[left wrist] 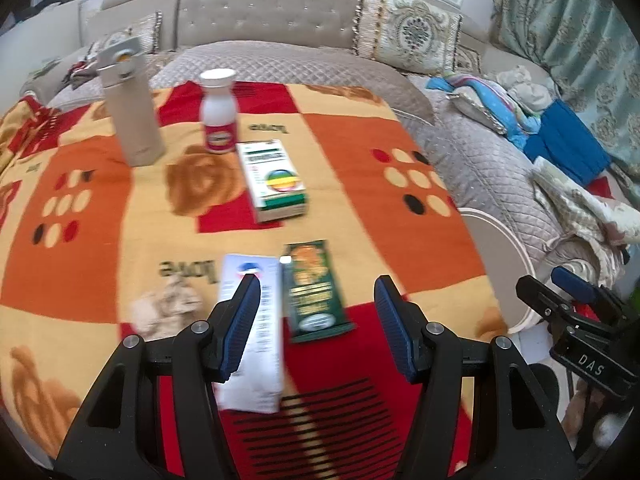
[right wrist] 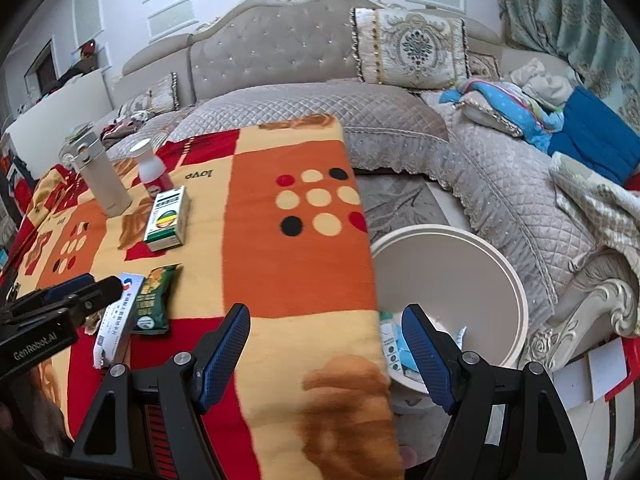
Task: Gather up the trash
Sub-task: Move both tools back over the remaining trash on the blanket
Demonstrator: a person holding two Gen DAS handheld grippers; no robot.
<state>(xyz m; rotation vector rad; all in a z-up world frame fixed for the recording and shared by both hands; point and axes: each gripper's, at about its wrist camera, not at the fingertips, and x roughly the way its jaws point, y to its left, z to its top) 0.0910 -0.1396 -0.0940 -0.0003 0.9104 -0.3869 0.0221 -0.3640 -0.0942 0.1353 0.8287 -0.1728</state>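
Observation:
On the patterned cloth lie a white paper packet (left wrist: 253,332), a green wrapper (left wrist: 314,292) and a crumpled tissue (left wrist: 166,306). My left gripper (left wrist: 316,288) is open above the white packet and green wrapper, holding nothing. The packet (right wrist: 116,322) and wrapper (right wrist: 154,300) also show in the right wrist view, beside the left gripper (right wrist: 90,286). My right gripper (right wrist: 326,318) is open and empty over the table's right edge. A cream trash bin (right wrist: 508,276) stands on the floor right of the table, with some trash (right wrist: 394,346) inside.
A beige flask (left wrist: 130,108), a white pill bottle (left wrist: 218,112) and a green-white medicine box (left wrist: 274,178) stand farther back on the table. A grey sofa (left wrist: 492,164) with cushions and clothes wraps around behind and to the right. My right gripper (left wrist: 576,300) shows at the left view's right edge.

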